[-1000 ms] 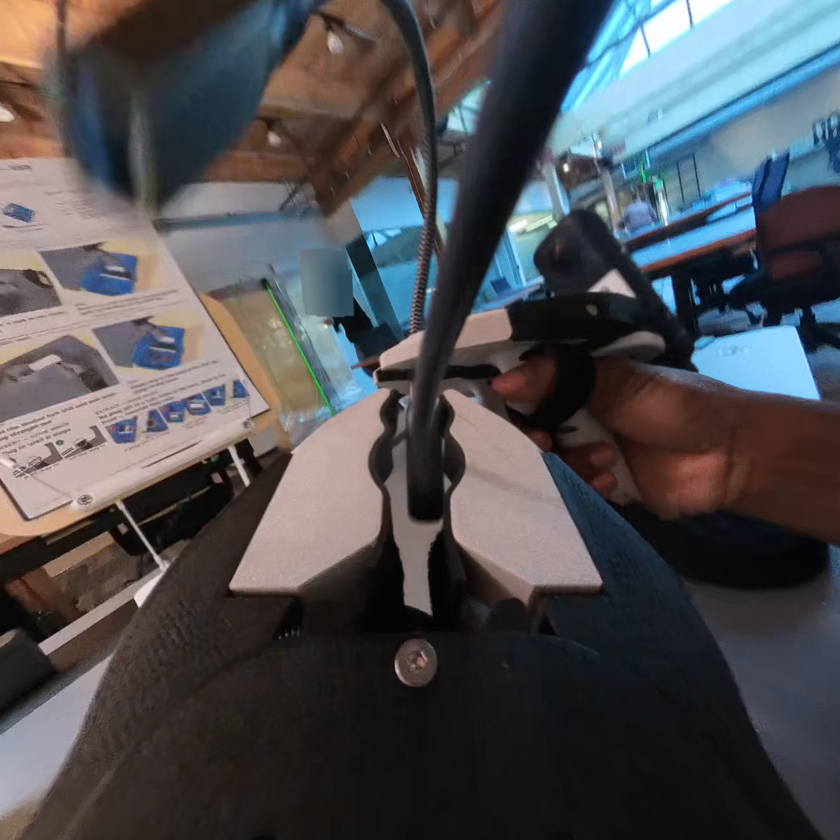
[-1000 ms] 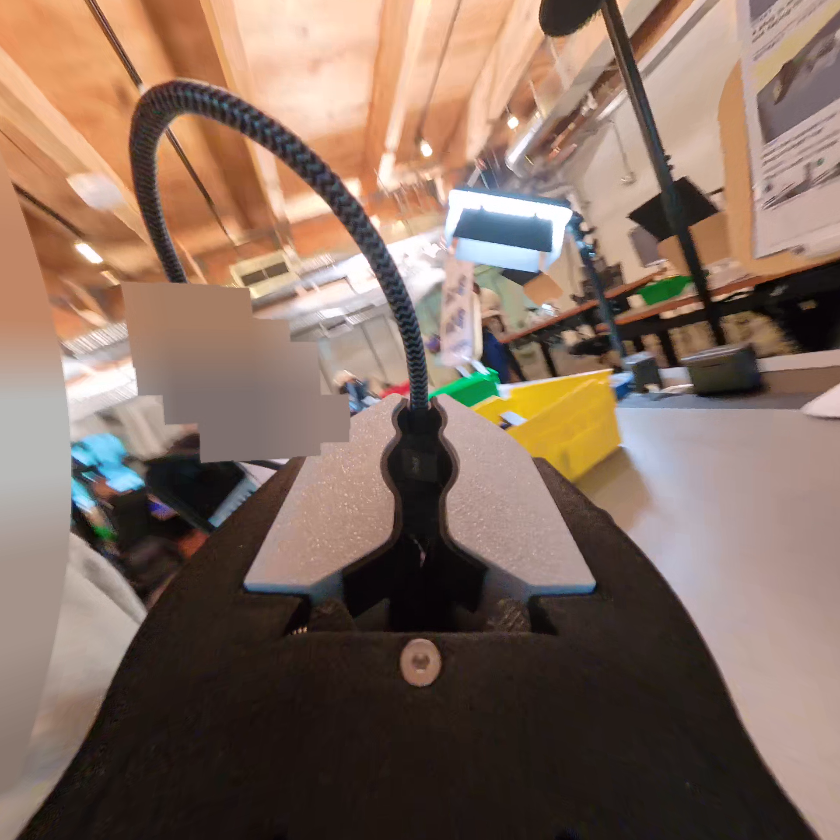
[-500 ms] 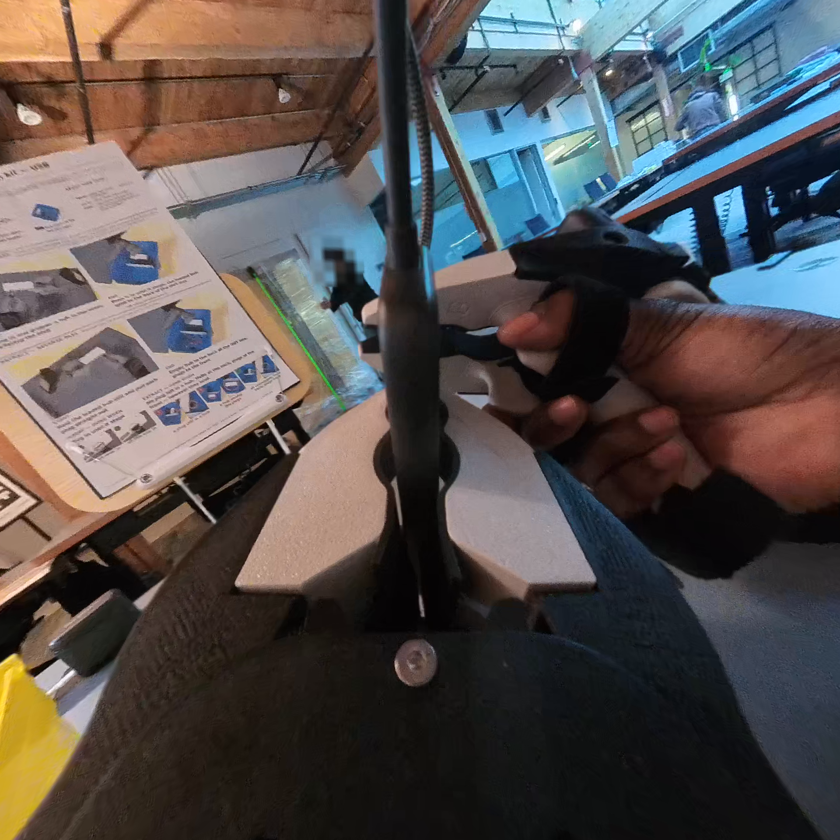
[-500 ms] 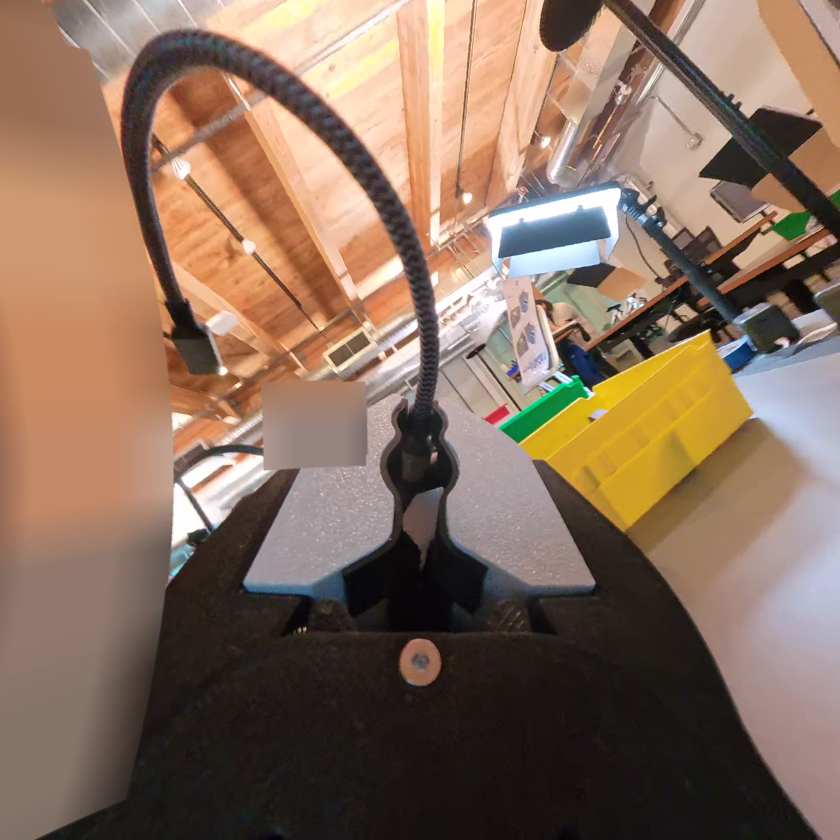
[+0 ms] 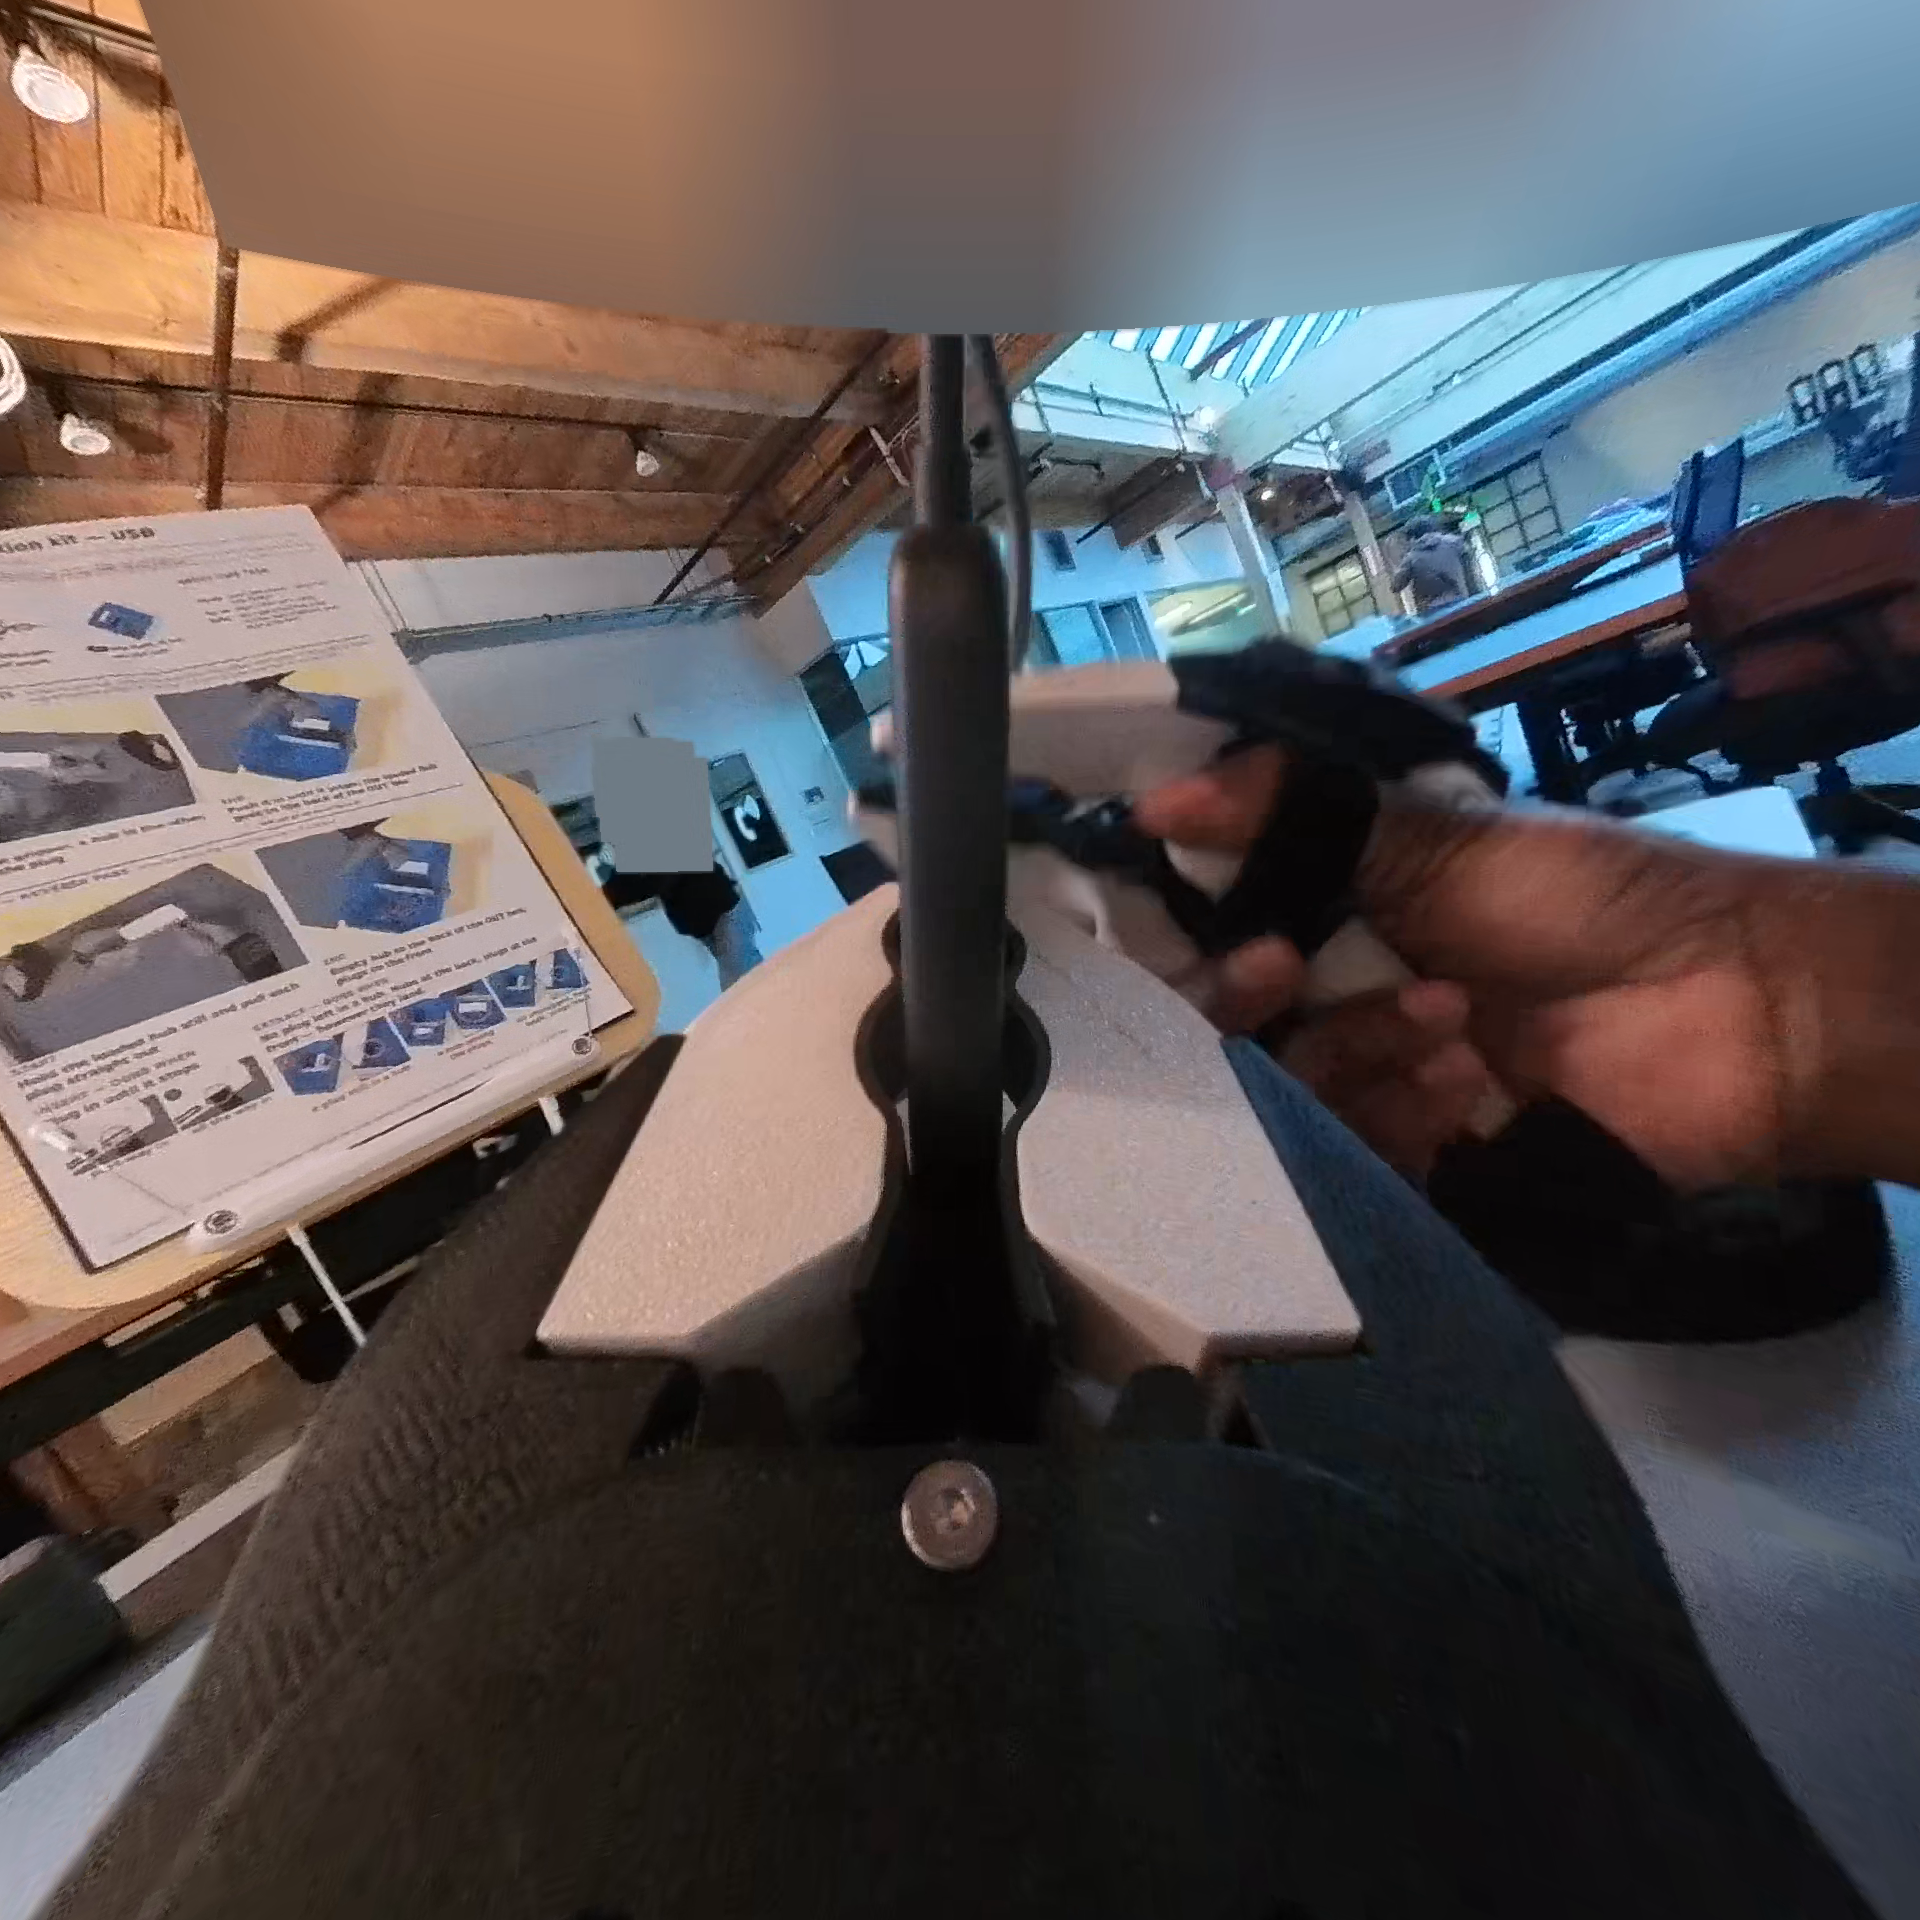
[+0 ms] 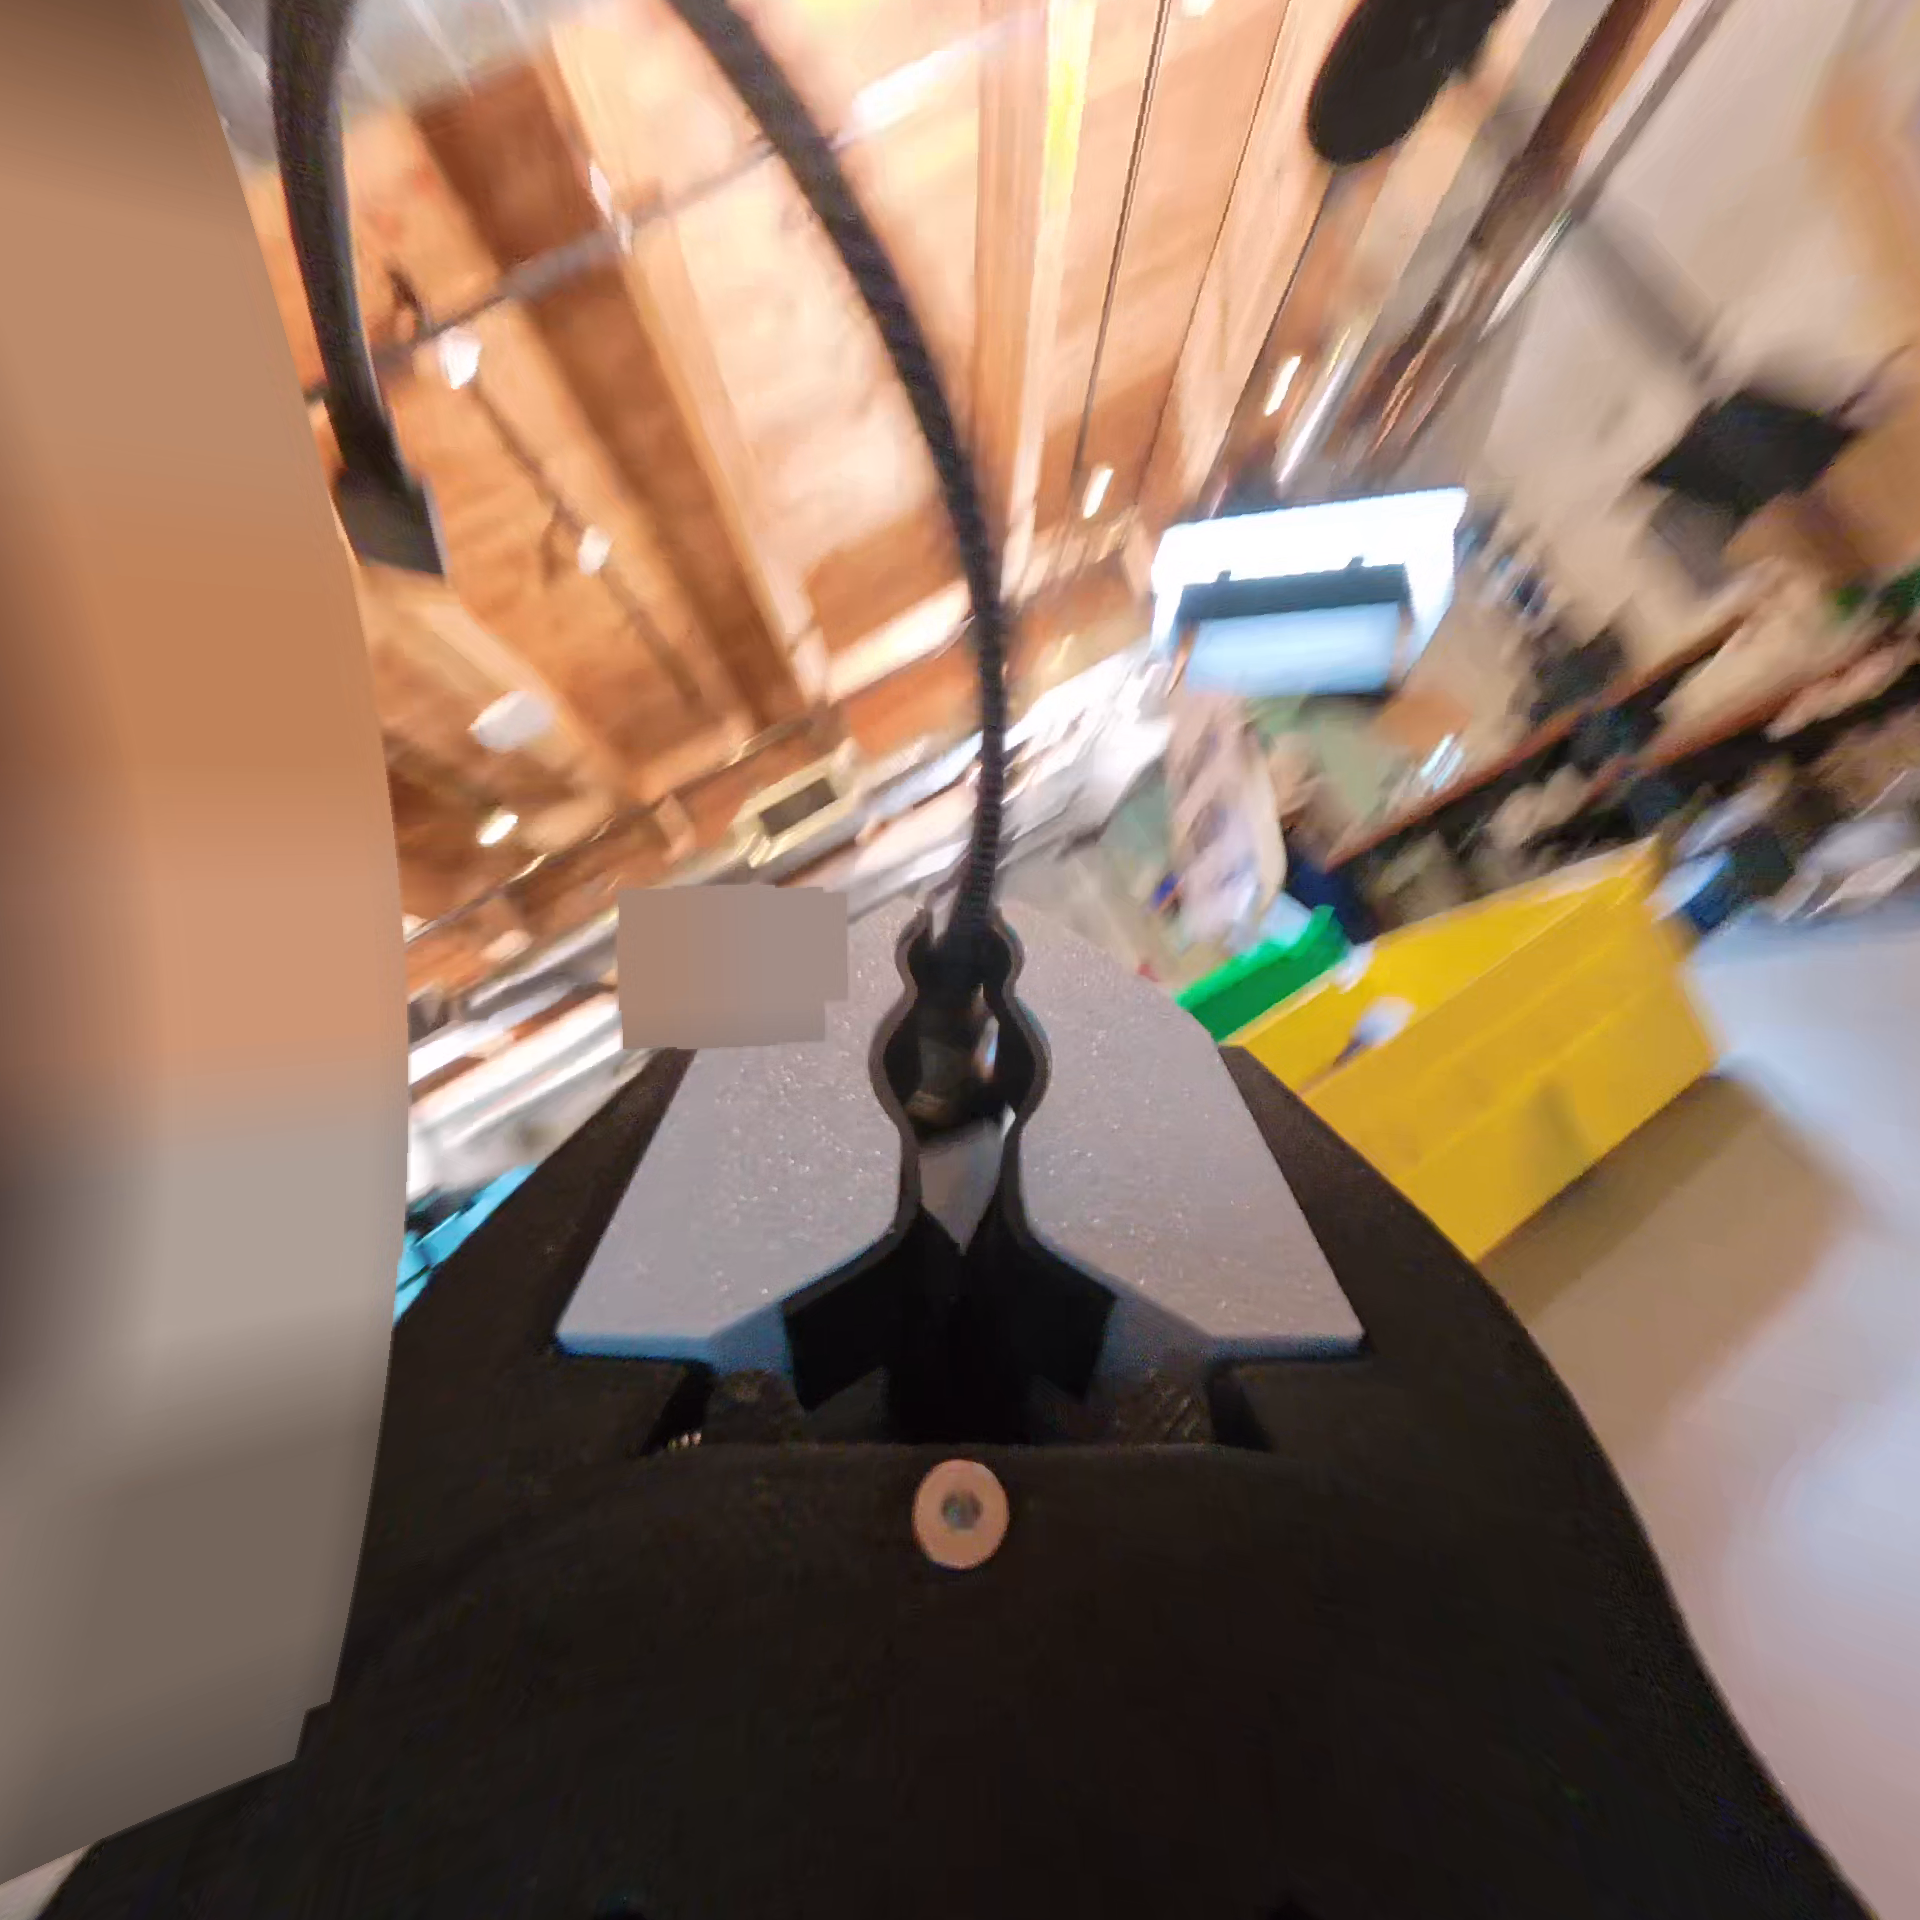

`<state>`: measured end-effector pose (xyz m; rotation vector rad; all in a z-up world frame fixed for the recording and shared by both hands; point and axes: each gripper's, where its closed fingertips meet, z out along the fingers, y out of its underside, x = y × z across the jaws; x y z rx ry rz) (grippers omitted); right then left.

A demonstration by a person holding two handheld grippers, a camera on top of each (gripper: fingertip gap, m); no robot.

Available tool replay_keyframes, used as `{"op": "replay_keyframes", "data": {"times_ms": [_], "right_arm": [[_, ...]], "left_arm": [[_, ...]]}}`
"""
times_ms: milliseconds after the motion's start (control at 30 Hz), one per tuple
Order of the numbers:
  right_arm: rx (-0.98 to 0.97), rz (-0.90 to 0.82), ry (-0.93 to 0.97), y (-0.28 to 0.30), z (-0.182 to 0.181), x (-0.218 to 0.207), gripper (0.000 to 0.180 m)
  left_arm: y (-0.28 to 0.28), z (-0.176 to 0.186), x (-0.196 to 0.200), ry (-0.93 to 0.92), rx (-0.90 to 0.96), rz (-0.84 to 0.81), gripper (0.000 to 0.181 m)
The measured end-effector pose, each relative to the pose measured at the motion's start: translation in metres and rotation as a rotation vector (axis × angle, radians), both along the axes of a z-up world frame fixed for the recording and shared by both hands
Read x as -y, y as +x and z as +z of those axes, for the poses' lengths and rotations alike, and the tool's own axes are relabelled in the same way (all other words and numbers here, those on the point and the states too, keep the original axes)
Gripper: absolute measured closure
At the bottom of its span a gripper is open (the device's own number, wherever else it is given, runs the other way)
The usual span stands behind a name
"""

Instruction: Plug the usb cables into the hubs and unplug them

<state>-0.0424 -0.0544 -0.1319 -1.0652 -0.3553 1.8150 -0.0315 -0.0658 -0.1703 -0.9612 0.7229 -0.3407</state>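
Note:
My left gripper (image 5: 951, 966) is shut on the smooth black plug body of a USB cable (image 5: 948, 790), which stands straight up out of the jaws. My right gripper (image 6: 956, 966) is shut on the end of a braided black USB cable (image 6: 914, 343); that cable arcs up and over to the left, and its free plug (image 6: 387, 520) hangs at upper left. The right gripper also shows in the left wrist view (image 5: 1101, 727), held in a person's hand (image 5: 1621, 987) just beyond my left fingers. No hub is in view.
An instruction board (image 5: 260, 862) leans at the left. Yellow bin (image 6: 1496, 1070) and green bin (image 6: 1268, 966) stand on the grey table (image 6: 1714, 1351) ahead right. A light panel (image 6: 1299, 603) on a stand and work tables (image 5: 1558, 644) lie farther back.
Both grippers keep their cables. The right wrist view has swung and blurred, with the braided cable's arc shifted. In the left wrist view the right gripper and hand shifted a little right.

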Motion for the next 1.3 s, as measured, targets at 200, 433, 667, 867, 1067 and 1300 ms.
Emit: {"op": "replay_keyframes", "data": {"times_ms": [200, 433, 667, 867, 1067, 1300], "right_arm": [[0.136, -0.279, 0.198, 0.081, 0.043, -0.022, 0.171], [0.488, -0.622, 0.251, 0.131, 0.016, -0.054, 0.171], [0.859, -1.283, 0.160, 0.287, 0.022, -0.090, 0.171], [1.574, -1.520, 0.149, 0.349, -0.013, -0.086, 0.170], [1.947, -1.165, 0.089, 0.337, -0.081, -0.123, 0.170], [1.848, -0.979, -0.190, 0.338, -0.142, -0.146, 0.150]], "left_arm": [[-0.014, 0.006, -0.008, -0.019, 0.056, -0.007, 0.169], [-0.012, 0.007, -0.007, -0.004, 0.063, 0.012, 0.169], [-0.033, 0.015, -0.015, -0.092, 0.237, -0.024, 0.170], [-0.028, 0.008, -0.019, -0.167, 0.241, -0.059, 0.169], [-0.024, 0.002, -0.023, -0.236, 0.241, -0.083, 0.170], [-0.021, -0.001, -0.025, -0.288, 0.249, -0.130, 0.170]]}}
